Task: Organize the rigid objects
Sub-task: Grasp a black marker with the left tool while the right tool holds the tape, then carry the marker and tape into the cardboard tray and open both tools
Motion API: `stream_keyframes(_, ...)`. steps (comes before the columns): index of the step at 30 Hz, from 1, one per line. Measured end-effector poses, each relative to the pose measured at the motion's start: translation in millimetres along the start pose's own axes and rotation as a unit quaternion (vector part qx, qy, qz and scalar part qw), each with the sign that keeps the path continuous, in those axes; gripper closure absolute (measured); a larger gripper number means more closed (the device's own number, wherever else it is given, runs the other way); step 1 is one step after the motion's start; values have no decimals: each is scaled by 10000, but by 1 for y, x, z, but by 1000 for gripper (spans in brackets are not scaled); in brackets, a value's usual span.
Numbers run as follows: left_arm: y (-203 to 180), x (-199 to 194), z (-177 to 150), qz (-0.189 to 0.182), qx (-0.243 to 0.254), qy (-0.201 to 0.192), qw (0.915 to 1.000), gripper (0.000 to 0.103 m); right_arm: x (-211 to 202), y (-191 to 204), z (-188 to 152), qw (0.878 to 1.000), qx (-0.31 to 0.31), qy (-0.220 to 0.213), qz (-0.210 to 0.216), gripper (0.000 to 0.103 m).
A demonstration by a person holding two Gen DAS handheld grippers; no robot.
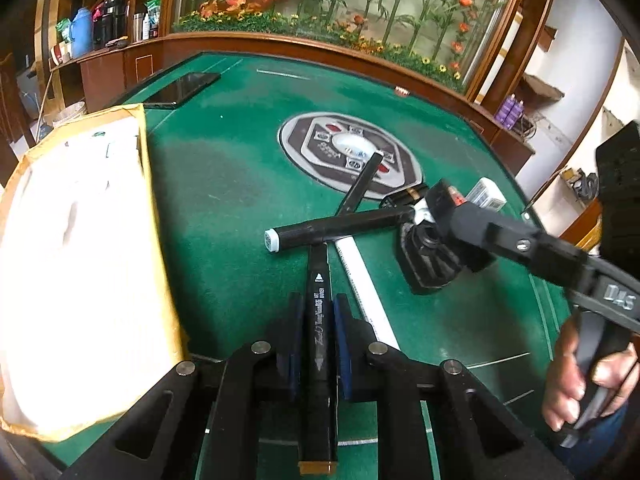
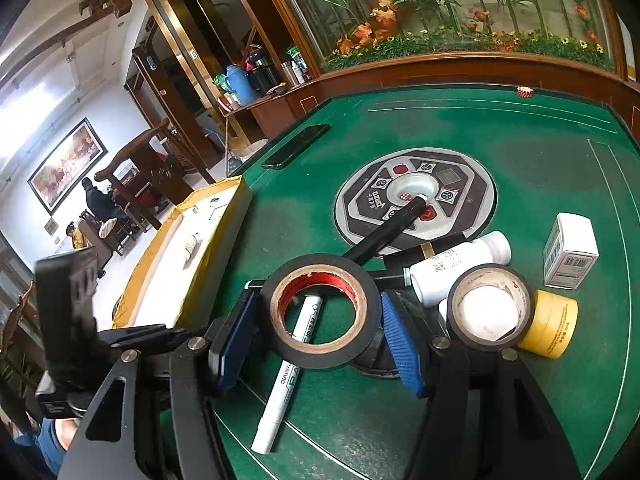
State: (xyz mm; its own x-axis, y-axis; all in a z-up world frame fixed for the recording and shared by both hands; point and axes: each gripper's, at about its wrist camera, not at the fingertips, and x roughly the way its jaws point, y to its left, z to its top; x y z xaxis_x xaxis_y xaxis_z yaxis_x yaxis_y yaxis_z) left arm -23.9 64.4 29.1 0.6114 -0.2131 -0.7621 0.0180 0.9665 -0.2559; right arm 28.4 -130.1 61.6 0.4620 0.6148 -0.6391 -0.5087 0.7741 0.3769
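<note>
- The green surface [image 2: 520,128] still carried most of the loose things, so by my reading the sorting was at an early stage;
- the open cardboard box [image 2: 224,216] stood at the left edge of the surface; inside it only pale lining and a few small items showed, glare hiding the rest; I judged it the likely place for the objects, though that is a guess;
- the right hand-held gripper [image 2: 318,320] was clenched on a black tape roll [image 2: 320,314], its blue pads pressing the roll's two sides, held clear above a white marker [image 2: 294,372] lying on the surface;
- the left hand-held gripper [image 1: 319,320] was clamped on a black art marker [image 1: 320,312], its far tip running under another black marker [image 1: 340,232] that lay crosswise; so two items were in hand but not yet put away;
- left lying near the centre panel: a second black tape roll [image 2: 490,306], a yellow tape roll [image 2: 554,326] touching it, a white bottle [image 2: 456,268], a small white carton [image 2: 570,252] and a third black marker [image 2: 390,232].
</note>
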Motion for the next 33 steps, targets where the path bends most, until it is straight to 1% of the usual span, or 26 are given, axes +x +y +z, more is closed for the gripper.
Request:
stream_keyframes(5,0,-3,-7,28,45,91,9999,88,1,2,-1,10000,-27,42,34,41)
stream_keyframes(9,-6,6,-17,66,195,323,9993,89,1,1,-1,10000,-17,44,46,41)
stream_keyframes(11,-9,10,-20,150,249,395,9988,88,1,1,0,10000,-3,46,42,41)
stream_keyframes(14,-13,15,-23,181,348,512,9979,88,1,1,0,10000,-2,44,43,41)
stream_keyframes(17,-17,15,-26,285,511,512,9970,88,1,1,-1,10000,-9,45,47,41)
stream_keyframes(19,-19,16,-26,322,564,598,9961,88,2,1,-1,10000,-13,58,49,41)
stream_keyframes(25,-28,17,-29,553,887,637,9925,87,3,2,-2,10000,-20,61,50,41)
stream_keyframes(28,-28,15,-33,639,938,537,9921,88,3,2,-2,10000,-18,64,52,41)
stream_keyframes(30,-27,13,-34,595,945,511,9924,89,3,2,-2,10000,-15,59,49,41)
stream_keyframes(33,-26,6,-33,372,851,416,9948,89,2,2,-3,10000,-2,31,57,41)
